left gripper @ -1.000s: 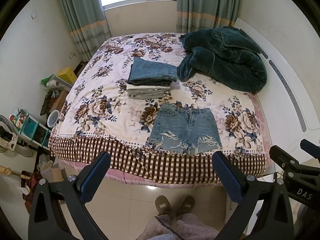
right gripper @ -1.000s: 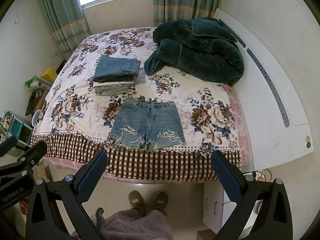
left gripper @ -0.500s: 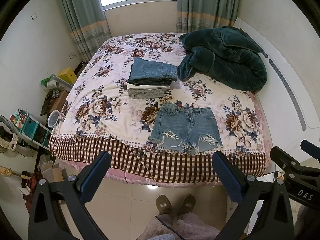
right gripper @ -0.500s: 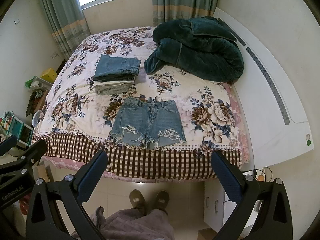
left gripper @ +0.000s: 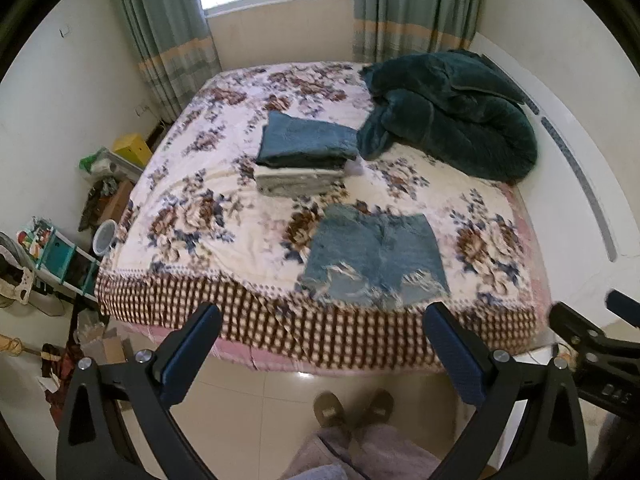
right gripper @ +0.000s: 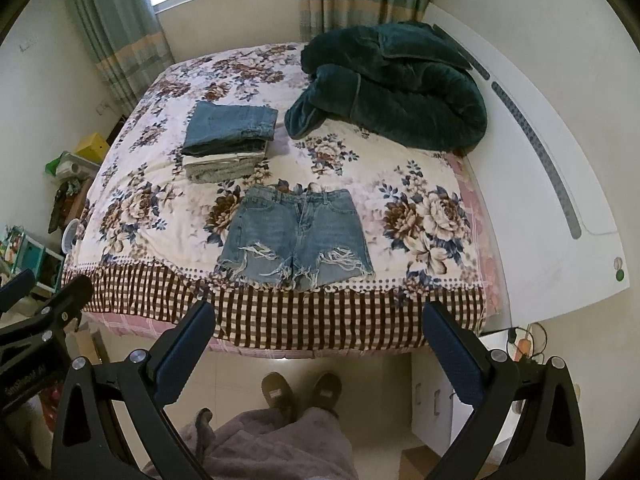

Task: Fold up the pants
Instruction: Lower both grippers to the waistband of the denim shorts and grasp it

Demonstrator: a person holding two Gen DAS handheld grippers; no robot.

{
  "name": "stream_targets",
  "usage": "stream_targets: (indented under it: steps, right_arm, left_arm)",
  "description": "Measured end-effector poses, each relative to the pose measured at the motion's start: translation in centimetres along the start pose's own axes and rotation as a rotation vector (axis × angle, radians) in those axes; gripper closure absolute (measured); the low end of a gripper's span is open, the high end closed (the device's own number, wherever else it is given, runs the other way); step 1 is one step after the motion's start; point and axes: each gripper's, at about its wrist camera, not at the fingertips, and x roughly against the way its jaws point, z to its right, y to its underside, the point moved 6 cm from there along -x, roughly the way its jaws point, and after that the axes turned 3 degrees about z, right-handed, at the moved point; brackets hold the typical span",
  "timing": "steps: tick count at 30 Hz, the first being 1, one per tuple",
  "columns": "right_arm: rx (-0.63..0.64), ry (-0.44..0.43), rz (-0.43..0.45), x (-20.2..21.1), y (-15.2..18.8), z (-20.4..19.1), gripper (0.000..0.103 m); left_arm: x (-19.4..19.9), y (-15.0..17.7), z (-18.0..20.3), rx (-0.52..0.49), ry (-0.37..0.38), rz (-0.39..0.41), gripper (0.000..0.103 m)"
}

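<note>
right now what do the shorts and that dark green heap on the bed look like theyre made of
Shorts: apparently denim, faded blue, matte, with white frayed threads at the ripped leg hems and belt loops at the waist.
Dark green heap: probably plush fleece bedding, thick and soft-looking, with a slight sheen on its rounded folds; the exact fibre can't be told.

The pair of light blue denim shorts with frayed, ripped hems (right gripper: 295, 238) (left gripper: 375, 255) lies unfolded and flat, front up, in the middle of the frame, waistband toward the top, both legs spread side by side with hems at the bed's lower edge.
</note>
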Motion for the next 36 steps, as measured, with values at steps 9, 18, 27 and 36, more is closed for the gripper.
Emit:
stream_targets:
  steps: [9,18,27,36]
  right_arm:
    - [-0.039,-0.016,-0.122,-11.8,-2.6,2.7,0.0]
    - [0.0,-0.112,-0.342,-32.8,-6.1,8.8,0.047]
    - [0.093,-0.181,-0.484,-55.9,-8.8,16.2,0.043]
    - [0.071,-0.274,-0.554,-69.5,-7.6,20.9,0.041]
  left_arm:
    - [-12.7,-1.8,0.1,-0.011,-0.132,0.016,0.0]
    - [-29.8,0.4,8.7,0.032,-0.15,-0.207,0.0]
    - [-47.8,8.9,22.4,0.188,-0.015,-0.451,0.0]
    - [-56.6,16.6,34.1,0.146,-0.035,-0.547,0.002]
